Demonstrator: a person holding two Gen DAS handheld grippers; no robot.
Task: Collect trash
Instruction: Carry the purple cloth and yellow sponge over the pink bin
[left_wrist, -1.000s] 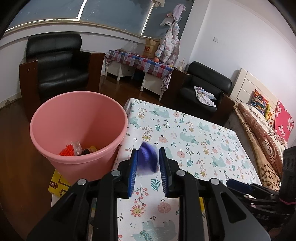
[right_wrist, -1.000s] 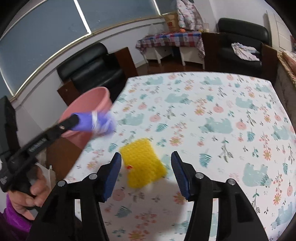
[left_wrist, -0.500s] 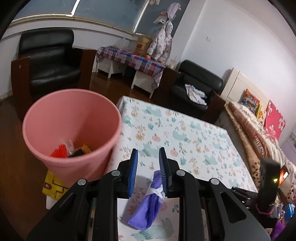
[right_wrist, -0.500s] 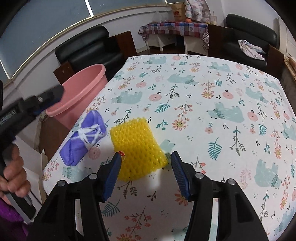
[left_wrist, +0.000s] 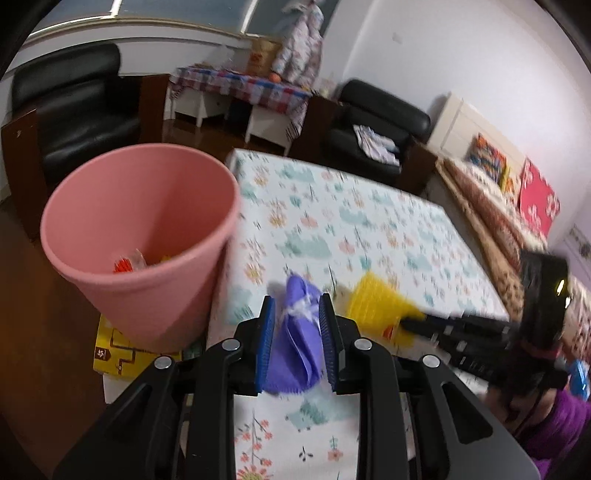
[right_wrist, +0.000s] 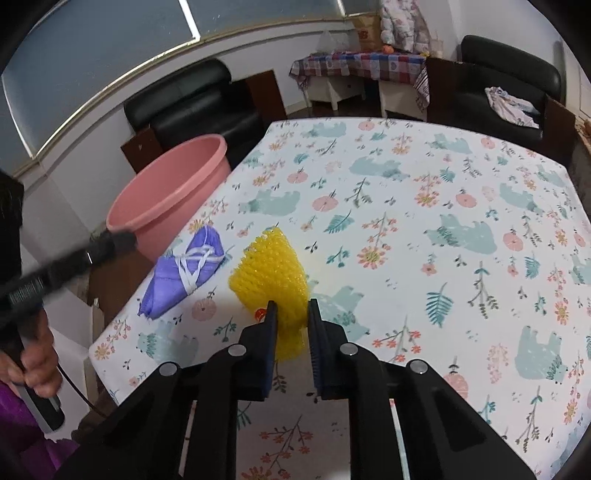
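A purple face mask (left_wrist: 299, 332) with white straps lies on the floral tablecloth near the table's left edge. My left gripper (left_wrist: 293, 306) hovers over it with its jaws opening; the mask (right_wrist: 184, 269) rests flat between them, not gripped. The left gripper's fingertip (right_wrist: 114, 240) shows at the mask's upper left in the right wrist view. My right gripper (right_wrist: 291, 306) is closing, and its pads squeeze the near end of a yellow foam net (right_wrist: 269, 266). In the left wrist view that net (left_wrist: 373, 302) sits at the tip of the right gripper (left_wrist: 406, 325). A pink bin (left_wrist: 155, 295) stands left of the table, with some trash inside.
The bin (right_wrist: 177, 221) rests on a yellow box (left_wrist: 114, 354) beside the table's edge (right_wrist: 122, 332). Black armchairs (left_wrist: 74, 110) stand behind, with a checked side table (right_wrist: 354, 62) and a bed (left_wrist: 498, 229) further off. A person's hand (right_wrist: 37, 365) holds the left gripper's handle.
The purple mask left the left gripper's jaws and dropped onto the table; the left gripper then sank over it. The right jaws closed from wide onto the yellow net.
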